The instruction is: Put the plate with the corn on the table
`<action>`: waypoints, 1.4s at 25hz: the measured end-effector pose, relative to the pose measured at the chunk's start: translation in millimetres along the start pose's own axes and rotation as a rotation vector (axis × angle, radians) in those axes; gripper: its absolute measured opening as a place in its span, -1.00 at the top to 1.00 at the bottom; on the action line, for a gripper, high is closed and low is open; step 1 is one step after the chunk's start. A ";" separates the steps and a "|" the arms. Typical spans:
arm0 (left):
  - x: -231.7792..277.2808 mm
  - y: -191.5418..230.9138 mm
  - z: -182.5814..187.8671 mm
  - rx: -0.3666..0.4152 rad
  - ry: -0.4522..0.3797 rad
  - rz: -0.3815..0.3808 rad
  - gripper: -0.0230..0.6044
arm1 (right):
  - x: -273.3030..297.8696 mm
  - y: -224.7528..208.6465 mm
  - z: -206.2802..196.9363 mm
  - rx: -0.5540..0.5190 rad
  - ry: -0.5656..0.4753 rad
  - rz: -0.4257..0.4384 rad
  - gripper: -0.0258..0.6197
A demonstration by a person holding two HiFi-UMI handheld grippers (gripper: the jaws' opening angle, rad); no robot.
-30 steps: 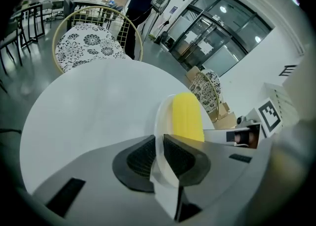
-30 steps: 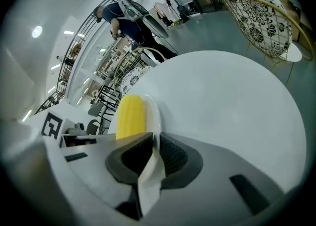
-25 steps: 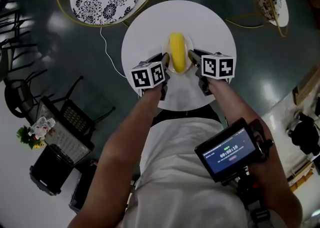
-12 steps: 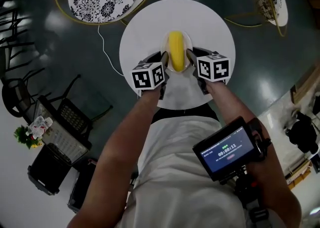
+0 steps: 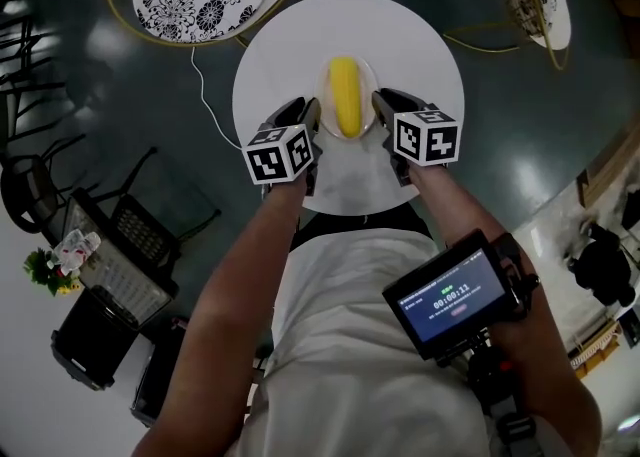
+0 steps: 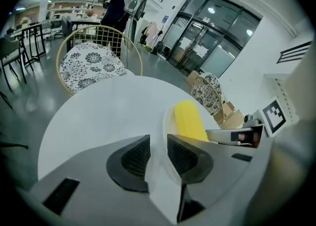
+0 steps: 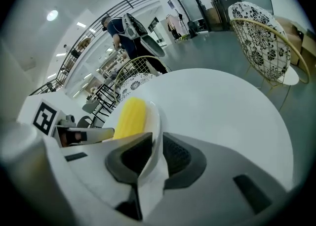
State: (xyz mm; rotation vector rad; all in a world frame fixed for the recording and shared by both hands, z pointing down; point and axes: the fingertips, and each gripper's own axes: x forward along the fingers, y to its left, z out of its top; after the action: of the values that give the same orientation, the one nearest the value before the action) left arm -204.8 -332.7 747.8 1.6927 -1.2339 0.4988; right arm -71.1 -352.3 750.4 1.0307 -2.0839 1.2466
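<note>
Head view: the plate (image 5: 371, 78) bearing the corn (image 5: 343, 95) sits near the middle of the round white worktop (image 5: 425, 40). The left gripper (image 5: 308, 117) is just beside its left rim and the right gripper (image 5: 383, 107) is at its right rim.

Left gripper view: the jaws stand narrowly apart, with the rim seemingly loose in the gap.

Right gripper view: the jaws pinch the rim.

With the plate apparently down, the sound move is to part the right jaws fully, then draw both grippers straight outward and level, so that neither drags the plate nor rolls the corn.
</note>
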 end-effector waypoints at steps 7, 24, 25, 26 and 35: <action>-26.0 23.0 -10.6 -0.034 -0.074 0.046 0.64 | -11.9 -9.5 4.0 0.065 -0.076 0.012 0.77; -108.4 -47.1 -76.9 -0.055 -0.180 -0.003 0.90 | -112.5 22.9 -36.7 0.006 -0.126 0.127 0.90; -113.5 -50.1 -80.8 -0.060 -0.188 -0.004 0.90 | -119.0 23.9 -38.8 0.004 -0.131 0.132 0.90; -118.4 -53.0 -85.0 -0.064 -0.197 -0.004 0.90 | -125.5 24.8 -41.2 0.002 -0.136 0.139 0.90; -163.6 -66.9 -109.9 -0.045 -0.257 0.011 0.90 | -172.3 34.1 -70.5 -0.039 -0.150 0.173 0.90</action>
State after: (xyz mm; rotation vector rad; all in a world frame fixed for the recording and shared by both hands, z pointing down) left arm -190.3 -152.7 644.5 1.7523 -1.4269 0.2623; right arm 5.4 -219.1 639.7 0.9703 -2.3459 1.2383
